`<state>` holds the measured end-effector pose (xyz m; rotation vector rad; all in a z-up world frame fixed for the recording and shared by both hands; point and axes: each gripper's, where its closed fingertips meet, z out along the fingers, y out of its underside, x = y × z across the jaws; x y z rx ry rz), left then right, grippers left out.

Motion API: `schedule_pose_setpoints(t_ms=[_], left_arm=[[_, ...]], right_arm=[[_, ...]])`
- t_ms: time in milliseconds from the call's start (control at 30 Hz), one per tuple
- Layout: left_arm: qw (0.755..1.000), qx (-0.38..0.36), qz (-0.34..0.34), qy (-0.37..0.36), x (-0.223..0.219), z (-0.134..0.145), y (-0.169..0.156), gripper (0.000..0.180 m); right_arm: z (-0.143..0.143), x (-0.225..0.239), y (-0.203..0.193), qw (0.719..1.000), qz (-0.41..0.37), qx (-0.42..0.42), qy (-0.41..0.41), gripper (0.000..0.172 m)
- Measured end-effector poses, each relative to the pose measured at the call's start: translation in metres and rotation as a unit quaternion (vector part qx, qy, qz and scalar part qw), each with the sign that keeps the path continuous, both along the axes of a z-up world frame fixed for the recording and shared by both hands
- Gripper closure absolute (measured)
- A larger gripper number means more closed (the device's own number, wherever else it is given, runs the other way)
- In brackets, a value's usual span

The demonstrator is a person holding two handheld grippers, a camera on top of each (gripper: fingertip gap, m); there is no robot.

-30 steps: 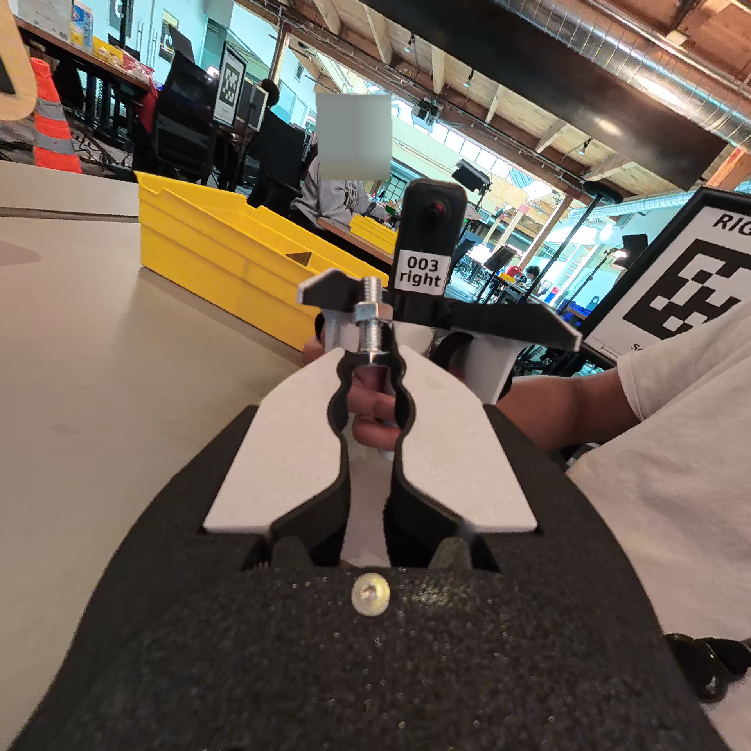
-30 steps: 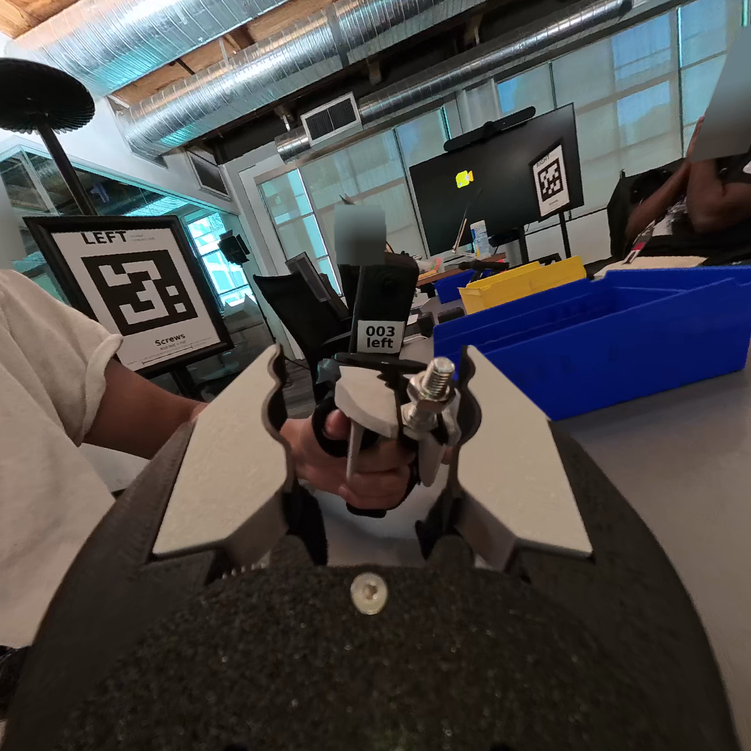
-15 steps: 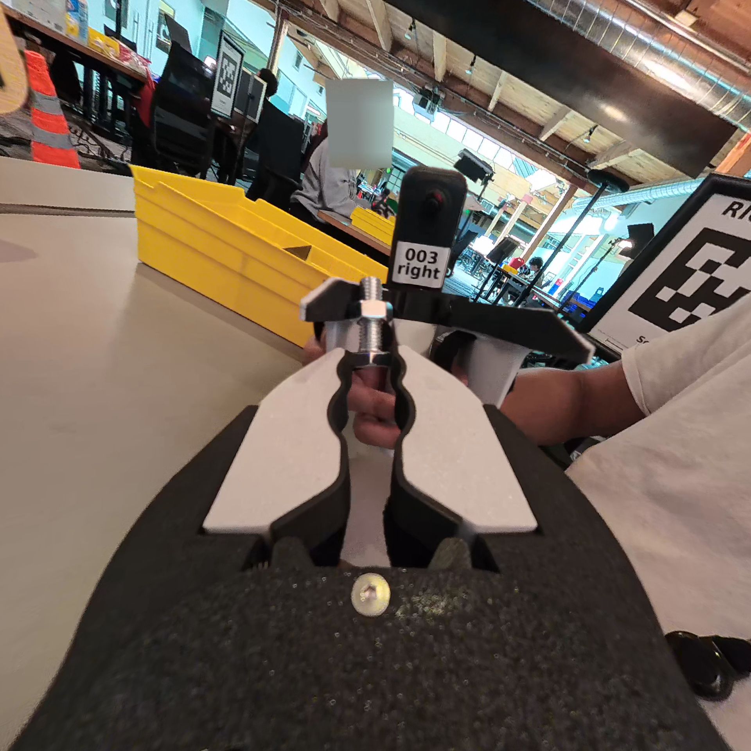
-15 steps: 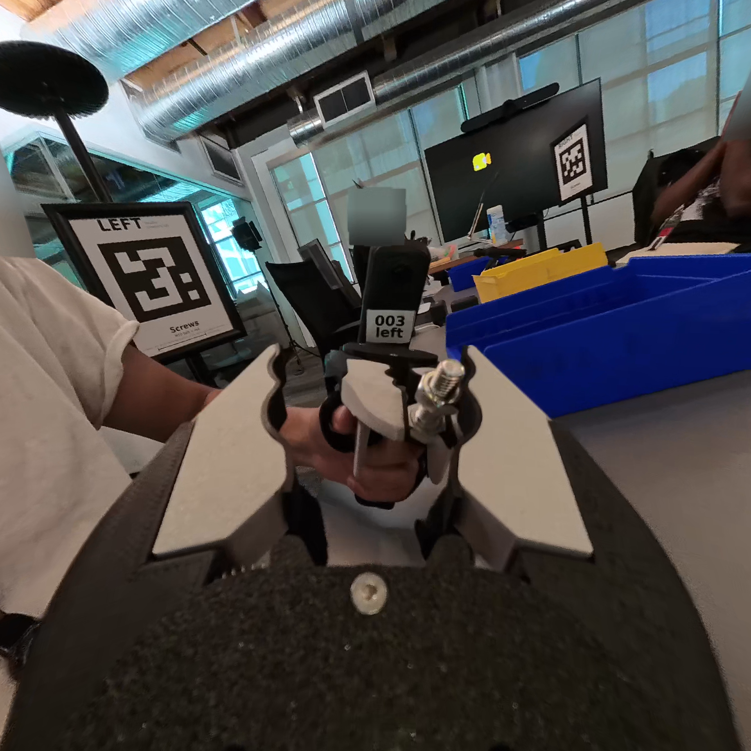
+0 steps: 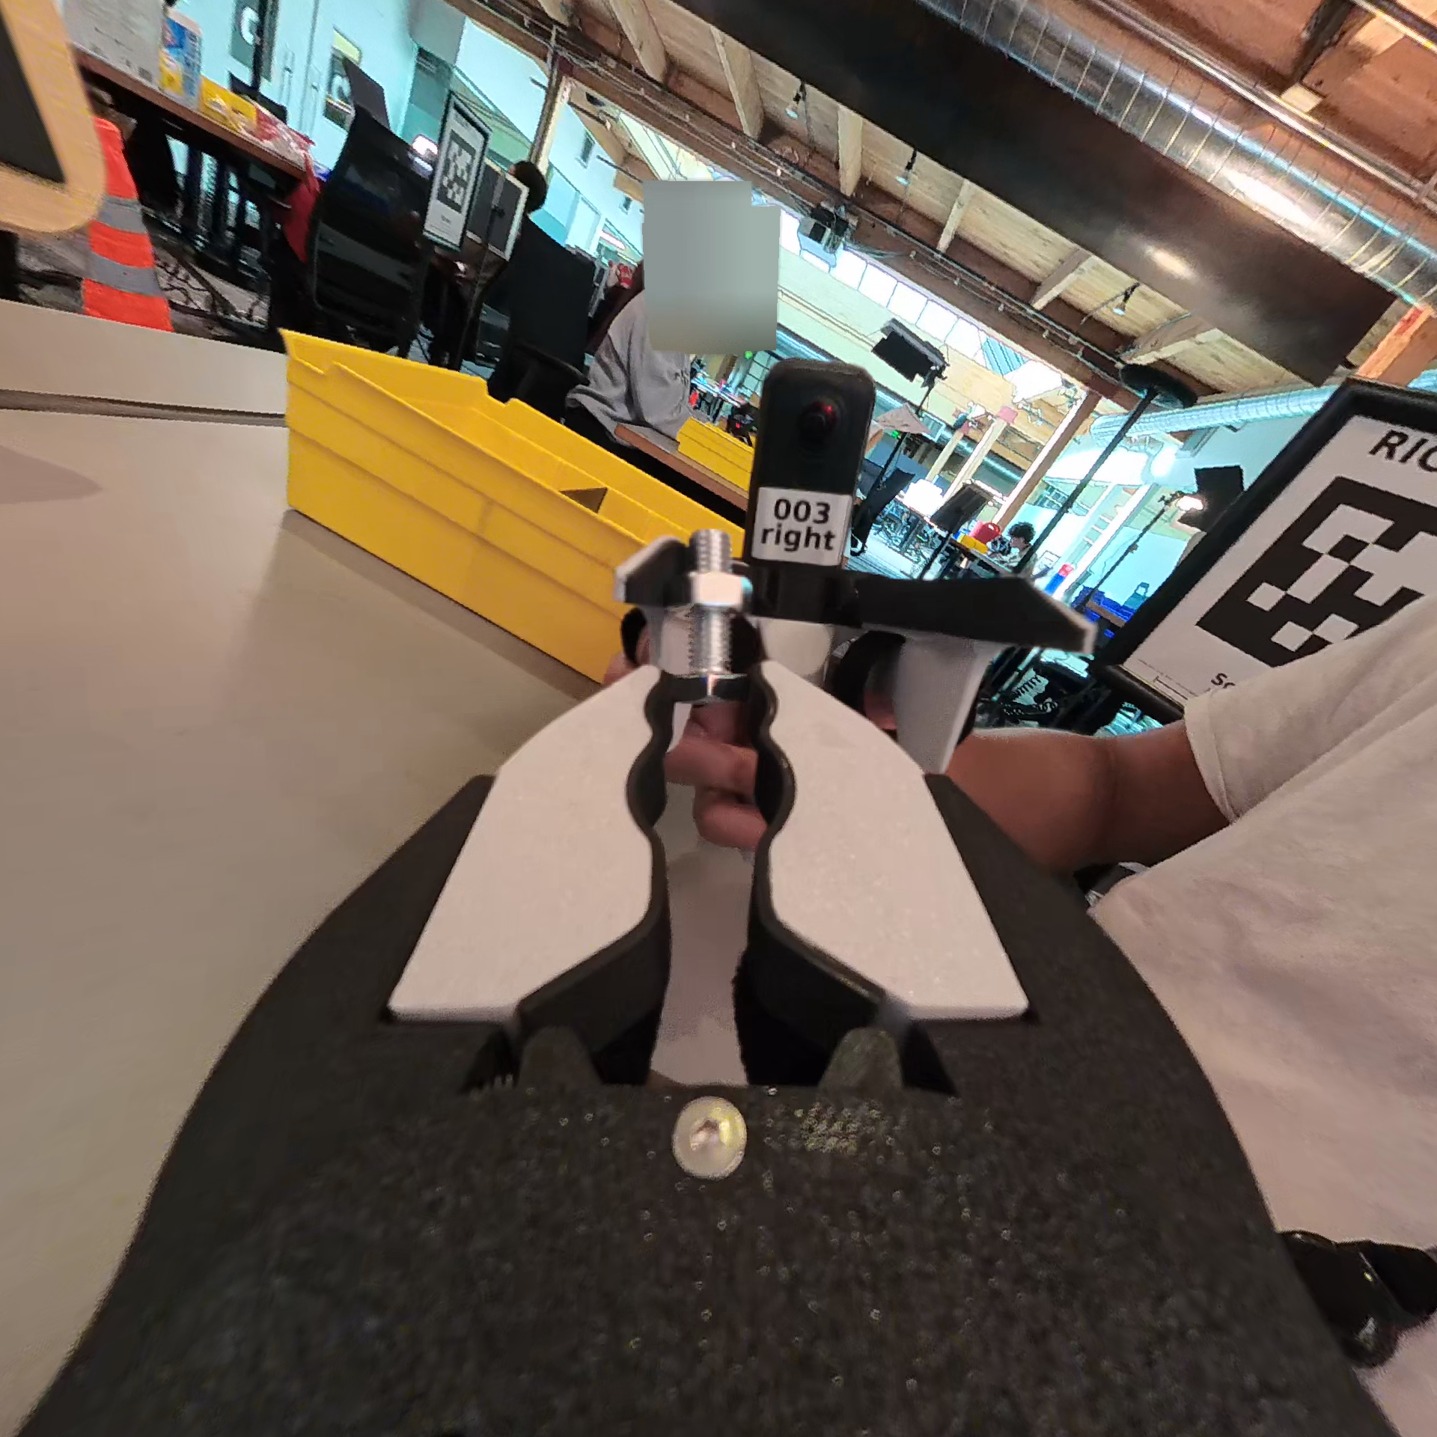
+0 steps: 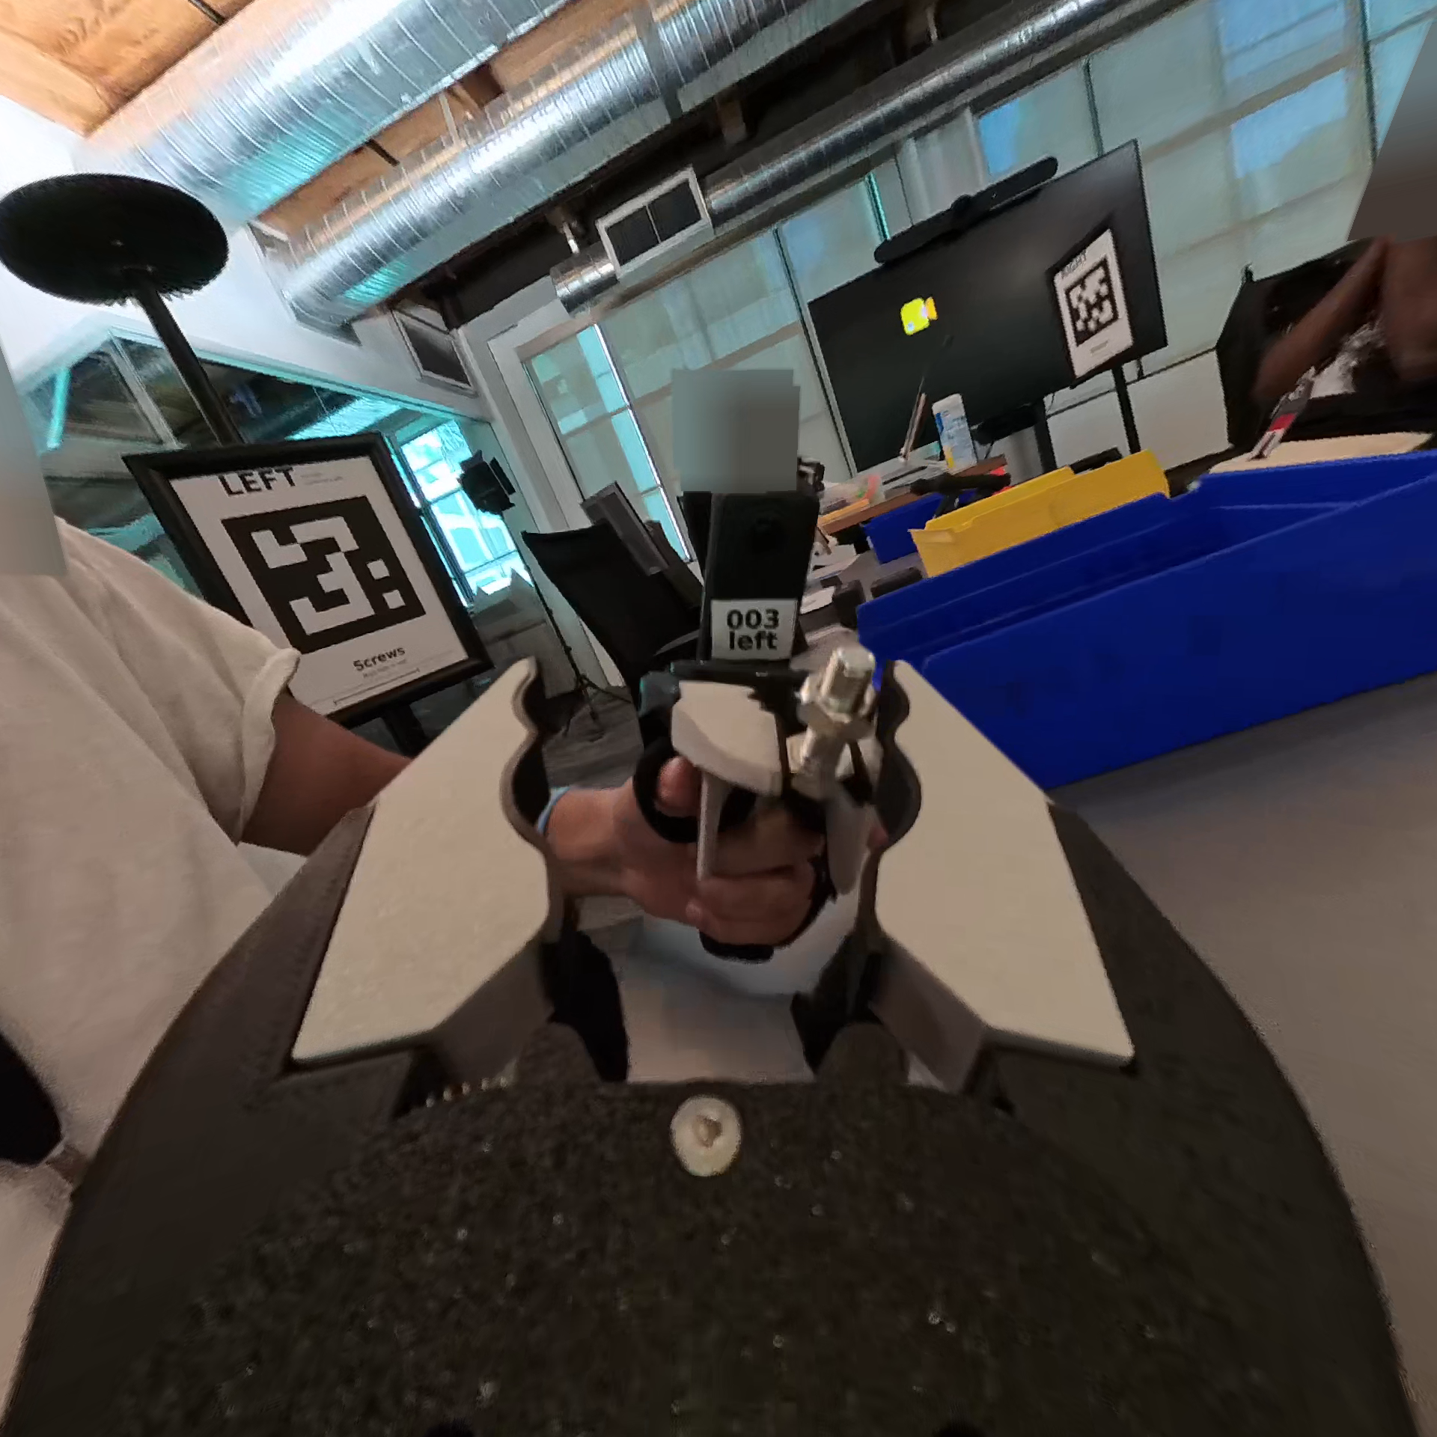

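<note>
left gripper (image 5: 711, 688) clamped on head of silver threaded steel bolt (image 5: 711, 622) carrying hex nut, right gripper (image 6: 711, 746) spread wide around it, gripping nothing, yellow plastic bin (image 5: 466, 482) beyond

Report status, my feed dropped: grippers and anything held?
Left hand-held gripper clamps bolt head, nut on threads. Right hand-held gripper open, straddling it.

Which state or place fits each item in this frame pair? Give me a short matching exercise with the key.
Items:
1. left gripper
2. right gripper
3. hex nut
4. yellow bin

States or places:
A. fingers spread wide, holding nothing
B. on the table, behind the left gripper
C. clamped on the head of the silver bolt
D. threaded on the bolt's shank

Pairs: 1-C, 2-A, 3-D, 4-B
</note>
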<state>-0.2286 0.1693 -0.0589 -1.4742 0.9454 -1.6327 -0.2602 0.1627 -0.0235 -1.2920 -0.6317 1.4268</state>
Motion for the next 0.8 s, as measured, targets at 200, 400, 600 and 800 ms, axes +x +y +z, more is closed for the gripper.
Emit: schedule_pose_setpoints(t_ms=[200, 400, 600, 800], left_arm=[[1.0, -0.003, -0.014, -0.004, 0.005, 0.001, -0.008, 0.163], [0.996, -0.067, 0.004, -0.065, -0.012, 0.013, 0.013, 0.163], [0.995, -0.072, -0.02, -0.062, -0.002, 0.011, 0.001, 0.163], [0.996, -0.063, -0.021, -0.061, -0.002, 0.013, -0.001, 0.163]], right_arm=[[0.006, -0.004, 0.008, 1.0, -0.022, 0.009, 0.011, 0.085], [0.007, 0.015, 0.013, 0.998, -0.06, 0.008, 0.012, 0.086], [0.008, -0.013, 0.005, 1.0, -0.028, 0.005, 0.01, 0.079], [0.007, -0.008, 0.006, 0.999, -0.038, 0.015, -0.001, 0.081]])
